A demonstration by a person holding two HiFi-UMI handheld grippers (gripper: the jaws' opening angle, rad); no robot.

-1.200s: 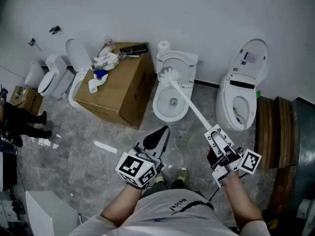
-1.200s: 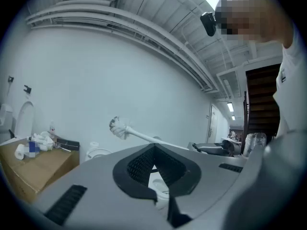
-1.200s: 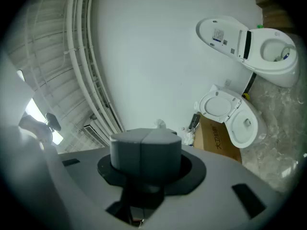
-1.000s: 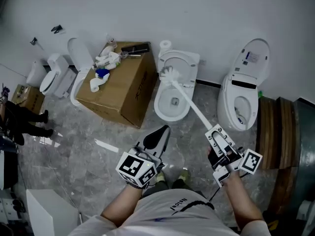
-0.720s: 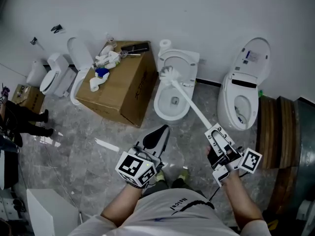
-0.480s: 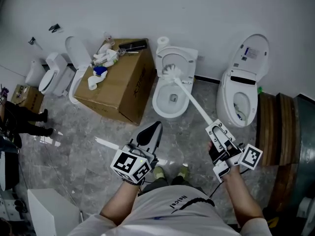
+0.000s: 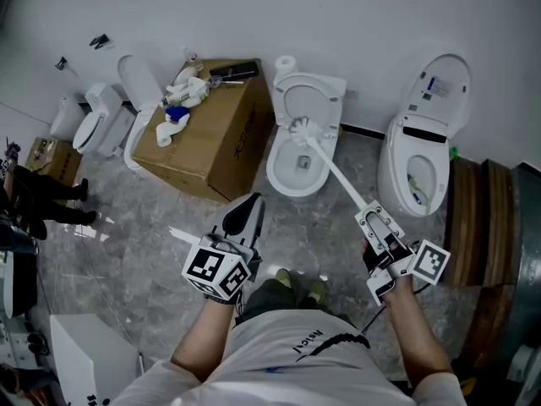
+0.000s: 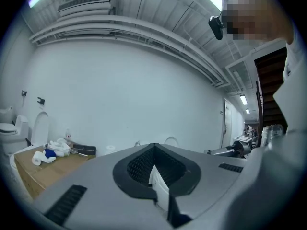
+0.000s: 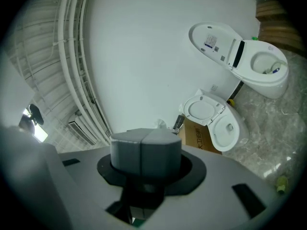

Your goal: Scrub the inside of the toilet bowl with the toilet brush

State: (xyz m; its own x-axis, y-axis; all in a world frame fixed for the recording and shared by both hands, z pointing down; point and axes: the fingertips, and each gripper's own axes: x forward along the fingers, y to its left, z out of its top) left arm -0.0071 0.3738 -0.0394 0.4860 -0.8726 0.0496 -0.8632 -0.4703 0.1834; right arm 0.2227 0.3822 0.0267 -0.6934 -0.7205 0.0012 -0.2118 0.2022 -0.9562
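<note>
Toilet brush (image 7: 338,176) is clamped in the right gripper (image 7: 378,224), head at the toilet bowl's (image 7: 273,169) far rim. Left gripper (image 7: 241,218) is closed on nothing. Water could get flicked out by hard scrubbing.

The toilet bowl (image 7: 279,178) looks like smooth, glossy white ceramic. The toilet brush (image 7: 338,174) has a smooth white plastic shaft and a rough bristle head. The box (image 7: 228,138) to its left is matt brown cardboard. The floor (image 7: 127,218) is grey veined stone with a slight sheen. The far wall (image 7: 355,15) is matt white. The planks (image 7: 473,227) at the right look wooden.
</note>
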